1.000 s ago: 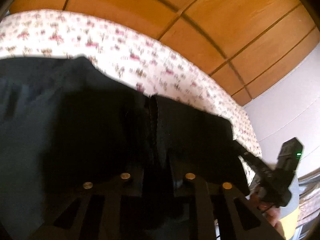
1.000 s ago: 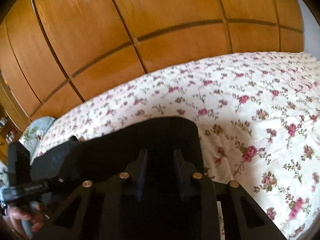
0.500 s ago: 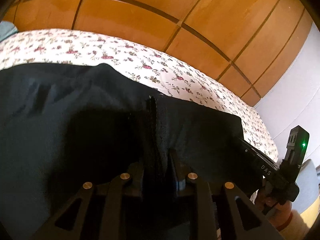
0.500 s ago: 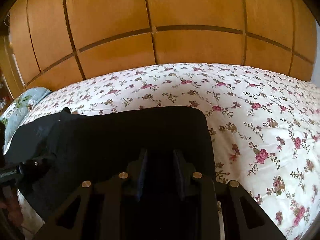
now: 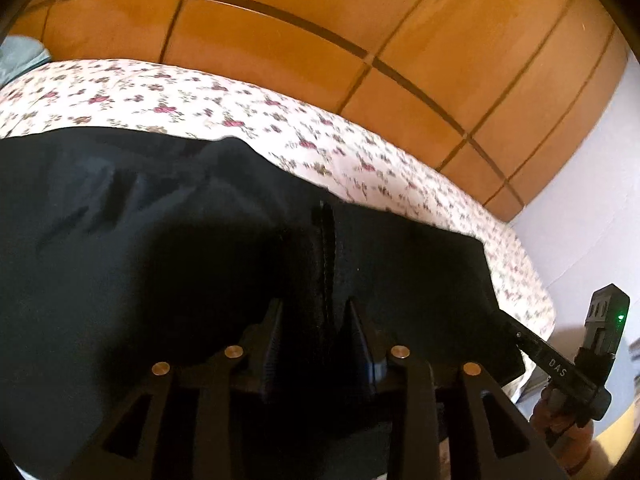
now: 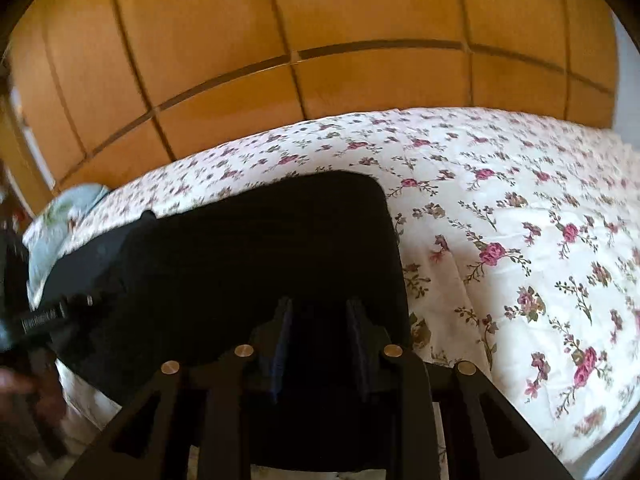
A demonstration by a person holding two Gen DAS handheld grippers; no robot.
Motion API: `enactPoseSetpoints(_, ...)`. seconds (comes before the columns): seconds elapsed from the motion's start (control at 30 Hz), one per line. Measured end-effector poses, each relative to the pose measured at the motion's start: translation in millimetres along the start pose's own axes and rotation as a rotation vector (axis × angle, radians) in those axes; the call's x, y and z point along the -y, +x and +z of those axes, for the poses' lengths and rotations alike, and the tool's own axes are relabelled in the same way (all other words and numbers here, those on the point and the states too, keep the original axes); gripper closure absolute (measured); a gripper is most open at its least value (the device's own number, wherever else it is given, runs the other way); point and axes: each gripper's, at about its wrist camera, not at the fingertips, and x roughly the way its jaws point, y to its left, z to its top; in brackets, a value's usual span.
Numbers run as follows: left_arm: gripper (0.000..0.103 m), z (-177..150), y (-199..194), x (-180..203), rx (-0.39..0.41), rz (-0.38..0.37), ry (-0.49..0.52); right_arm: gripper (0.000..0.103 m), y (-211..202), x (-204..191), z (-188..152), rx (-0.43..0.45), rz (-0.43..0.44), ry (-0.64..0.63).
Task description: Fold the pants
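Note:
The black pants lie spread on the flowered bed sheet and also show in the right wrist view. My left gripper is shut on a raised fold of the pants along a seam. My right gripper is shut on the pants' near edge by their right corner. The right gripper's body shows at the right of the left wrist view. The left gripper's body shows at the left of the right wrist view.
A wooden panelled wardrobe stands behind the bed. A pale blue pillow lies at the bed's far left. Bare flowered sheet spreads to the right of the pants. A grey wall is on the right.
Both grippers keep their hold on the pants. The views have swung, and the pants now lie lower and flatter over the bed.

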Motion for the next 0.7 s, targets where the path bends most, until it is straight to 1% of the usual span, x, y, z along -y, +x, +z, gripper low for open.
enactPoseSetpoints(0.07, 0.07, 1, -16, -5, 0.051, 0.039, 0.006, 0.074, -4, -12, 7, 0.022, 0.037, -0.019)
enactPoseSetpoints(0.17, 0.07, -1, -38, -17, 0.105, 0.084, -0.001, 0.074, 5, -45, 12, 0.019, 0.073, -0.11)
enactPoseSetpoints(0.23, 0.07, -5, -54, -30, 0.133, 0.106, -0.03, 0.074, 17, -70, 11, -0.006, 0.102, -0.173)
enactPoseSetpoints(0.3, 0.07, -10, -71, -45, 0.165, 0.134, -0.068, 0.074, 30, -95, 10, -0.031, 0.164, -0.208)
enactPoseSetpoints(0.4, 0.068, -14, -93, -70, 0.199, 0.183, -0.144, 0.074, 47, -124, 8, -0.056, 0.222, -0.255)
enactPoseSetpoints(0.5, 0.065, -18, -116, -94, 0.253, 0.247, -0.225, 0.074, 67, -140, 2, -0.095, 0.234, -0.29)
enactPoseSetpoints(0.53, 0.062, -20, -123, -101, 0.275, 0.27, -0.25, 0.074, 72, -141, -1, -0.104, 0.23, -0.291)
enactPoseSetpoints(0.57, 0.058, -21, -128, -105, 0.292, 0.288, -0.27, 0.074, 77, -140, -2, -0.099, 0.228, -0.283)
enactPoseSetpoints(0.63, 0.052, -29, -145, -121, 0.334, 0.327, -0.316, 0.074, 79, -134, -2, -0.087, 0.253, -0.233)
enactPoseSetpoints(0.7, 0.051, -37, -160, -137, 0.372, 0.365, -0.37, 0.074, 78, -126, -4, -0.08, 0.277, -0.184)
